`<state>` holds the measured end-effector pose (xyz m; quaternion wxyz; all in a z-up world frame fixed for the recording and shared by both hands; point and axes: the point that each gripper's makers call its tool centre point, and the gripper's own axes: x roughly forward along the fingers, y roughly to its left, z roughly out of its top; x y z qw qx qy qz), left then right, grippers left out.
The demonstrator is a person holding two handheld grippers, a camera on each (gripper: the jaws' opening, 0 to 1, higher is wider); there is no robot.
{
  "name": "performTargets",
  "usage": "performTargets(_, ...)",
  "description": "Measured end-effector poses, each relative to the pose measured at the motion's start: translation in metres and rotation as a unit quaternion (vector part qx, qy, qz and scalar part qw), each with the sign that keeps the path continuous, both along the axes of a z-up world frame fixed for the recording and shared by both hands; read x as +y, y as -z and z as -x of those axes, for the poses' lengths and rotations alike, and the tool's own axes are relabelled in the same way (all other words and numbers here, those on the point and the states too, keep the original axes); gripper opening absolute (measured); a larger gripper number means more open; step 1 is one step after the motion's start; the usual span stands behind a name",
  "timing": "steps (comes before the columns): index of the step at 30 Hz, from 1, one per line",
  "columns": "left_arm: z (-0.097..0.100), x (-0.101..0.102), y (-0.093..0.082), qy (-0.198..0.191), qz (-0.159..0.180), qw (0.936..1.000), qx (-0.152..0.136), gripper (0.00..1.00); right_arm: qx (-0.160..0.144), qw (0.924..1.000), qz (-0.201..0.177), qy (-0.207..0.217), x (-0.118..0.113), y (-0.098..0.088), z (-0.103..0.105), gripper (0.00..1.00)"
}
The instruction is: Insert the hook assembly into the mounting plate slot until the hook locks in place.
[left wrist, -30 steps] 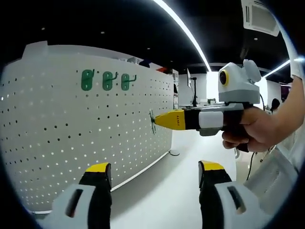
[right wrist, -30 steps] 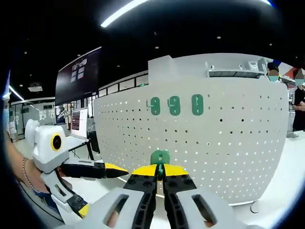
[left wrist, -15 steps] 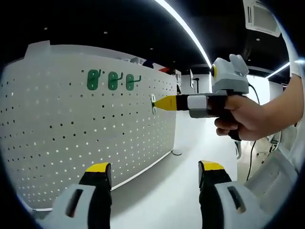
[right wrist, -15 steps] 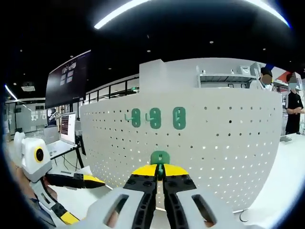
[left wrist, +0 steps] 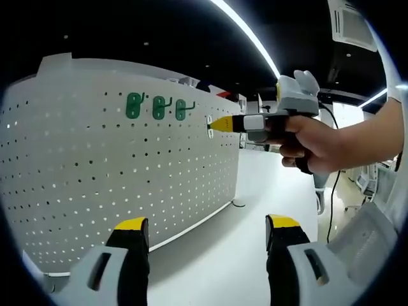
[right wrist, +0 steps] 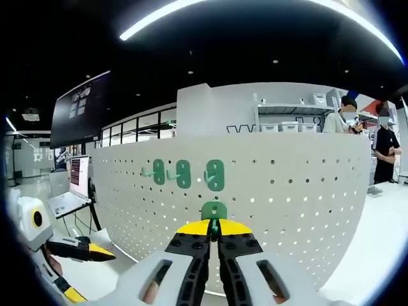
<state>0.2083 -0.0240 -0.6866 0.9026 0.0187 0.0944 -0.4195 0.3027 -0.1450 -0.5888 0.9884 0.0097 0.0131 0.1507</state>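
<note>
One green hook (right wrist: pixel 214 211) is clamped between the closed jaws of the right gripper (right wrist: pixel 214 228), close in front of the white pegboard (right wrist: pixel 287 191) just below three green hooks (right wrist: pixel 183 173) already mounted there, while the left gripper (left wrist: pixel 207 224) stands open and empty beside the board.

Lab: pegboard (right wrist: pixel 280 191), monitors (right wrist: pixel 79 176)

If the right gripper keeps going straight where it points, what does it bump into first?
Probably the white pegboard. The right gripper is shut on a green hook that points at the board, just below the three green hooks already hanging there. The hook's tip would meet the board first, though the gap is hard to judge.
</note>
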Motion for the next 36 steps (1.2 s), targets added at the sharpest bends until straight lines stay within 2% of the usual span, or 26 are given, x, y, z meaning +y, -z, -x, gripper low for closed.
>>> performTargets(24,0.004,0.016,0.002,-0.020,0.003,0.9998,0.005,0.76,-0.034,0.9985,0.009,0.043,-0.034,-0.024,-0.030,0.01)
performTargets(36,0.004,0.027,0.003,-0.031,0.001,0.9995,0.010,0.75,-0.060,0.9966,0.026,0.050,-0.036,-0.036,-0.044,0.01)
